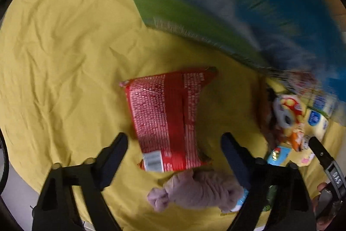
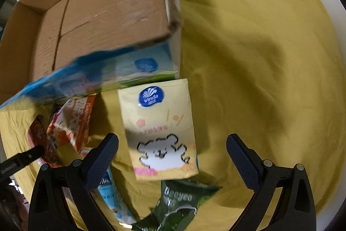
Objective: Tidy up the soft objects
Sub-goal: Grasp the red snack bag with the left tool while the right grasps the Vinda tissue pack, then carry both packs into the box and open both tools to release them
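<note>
In the left wrist view my left gripper (image 1: 174,142) is open over a red snack bag (image 1: 168,118) lying on the yellow cloth (image 1: 64,57), with a crumpled mauve cloth (image 1: 194,189) just below it. In the right wrist view my right gripper (image 2: 173,144) is open around a pale yellow Vinda tissue pack (image 2: 160,129). A dark green Deeyeo pack (image 2: 177,205) lies below it and a light blue pack (image 2: 112,194) sits by the left finger. An orange snack bag (image 2: 73,122) lies to the left.
An open cardboard box (image 2: 90,14) with blue and green printed sides stands at the upper left of the right wrist view; its printed side (image 1: 237,3) fills the upper right of the left wrist view. More packs (image 1: 292,122) are piled at the right there. The yellow cloth (image 2: 259,57) stretches right.
</note>
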